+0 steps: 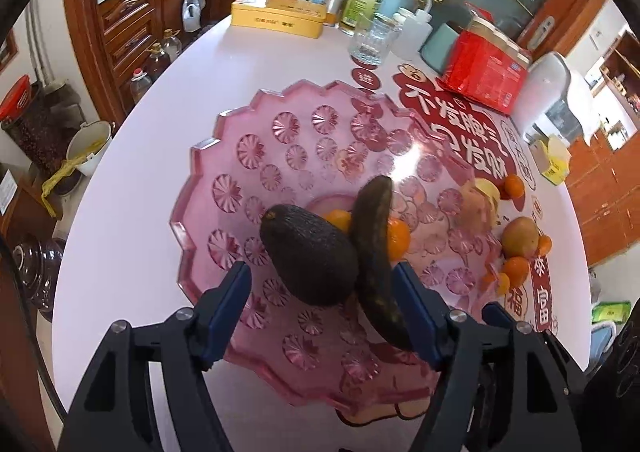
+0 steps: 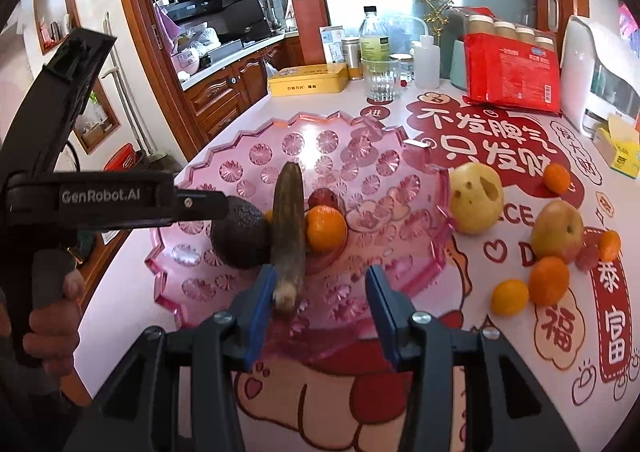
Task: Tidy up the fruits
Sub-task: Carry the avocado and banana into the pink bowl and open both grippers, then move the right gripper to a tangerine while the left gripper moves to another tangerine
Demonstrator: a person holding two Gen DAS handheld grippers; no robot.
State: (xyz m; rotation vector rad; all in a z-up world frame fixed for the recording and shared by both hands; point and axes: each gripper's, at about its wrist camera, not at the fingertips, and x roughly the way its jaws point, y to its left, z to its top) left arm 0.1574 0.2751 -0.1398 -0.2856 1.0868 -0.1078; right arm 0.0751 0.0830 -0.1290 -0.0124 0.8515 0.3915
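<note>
A pink glass fruit bowl [image 1: 224,155] [image 2: 224,155] holds a dark avocado [image 1: 308,256] [image 2: 240,238], a dark overripe banana [image 1: 374,252] [image 2: 288,228], oranges [image 1: 398,238] [image 2: 325,230] and a small red fruit [image 2: 322,196]. My left gripper [image 1: 322,316] is open, its fingers either side of the avocado and banana; its body shows in the right wrist view [image 2: 120,199]. My right gripper [image 2: 320,312] is open and empty over the bowl's near rim. On the table right of the bowl lie a bruised pear [image 2: 476,199] [image 1: 486,191], an apple [image 2: 558,230] [image 1: 520,238] and several small oranges [image 2: 548,280] [image 1: 516,270].
At the table's back stand a yellow tin [image 2: 306,79], a glass [image 2: 382,79], bottles [image 2: 374,35], a red package [image 2: 512,71], a white appliance [image 2: 600,75] and a small yellow box [image 2: 618,149]. Wooden kitchen cabinets lie beyond the left table edge.
</note>
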